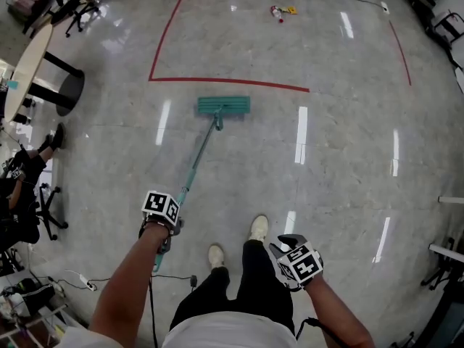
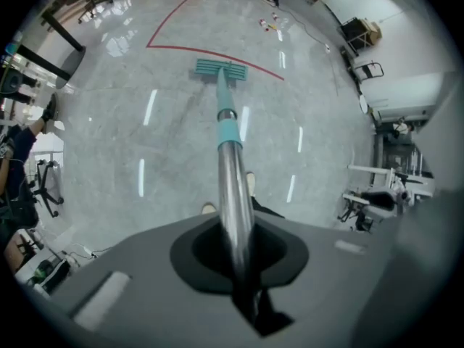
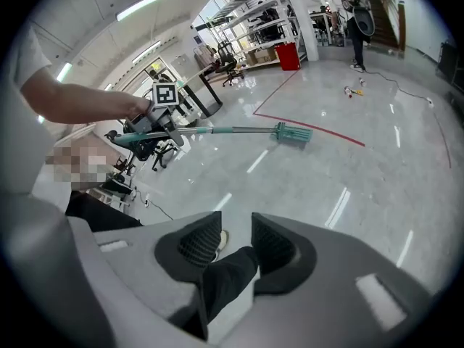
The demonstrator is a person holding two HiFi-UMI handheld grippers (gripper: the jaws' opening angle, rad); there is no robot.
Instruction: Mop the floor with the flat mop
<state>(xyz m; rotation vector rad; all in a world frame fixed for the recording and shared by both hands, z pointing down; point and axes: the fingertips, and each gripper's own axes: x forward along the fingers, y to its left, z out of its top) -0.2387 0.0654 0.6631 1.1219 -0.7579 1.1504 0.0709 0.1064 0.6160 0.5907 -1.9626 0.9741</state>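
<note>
A flat mop lies on the grey floor, its teal head [image 1: 223, 106] just short of the red tape line. Its handle [image 1: 197, 158] slants back to my left gripper [image 1: 172, 227], which is shut on the upper end. In the left gripper view the metal shaft [image 2: 230, 187] runs out between the jaws to the mop head [image 2: 220, 69]. My right gripper [image 1: 288, 242] hangs by the person's right leg. Its jaws stand apart with nothing held [image 3: 235, 241]; only a trouser leg shows behind the gap. The right gripper view shows the left gripper [image 3: 156, 122] and mop head [image 3: 291, 133].
Red tape [image 1: 232, 83] marks a rectangle on the floor, with small litter [image 1: 278, 11] inside it. A round table on a black base [image 1: 43, 71] and office chairs stand at the left, where someone sits [image 1: 18, 172]. A power strip and cable [image 1: 87, 285] lie near the feet [image 1: 259, 227].
</note>
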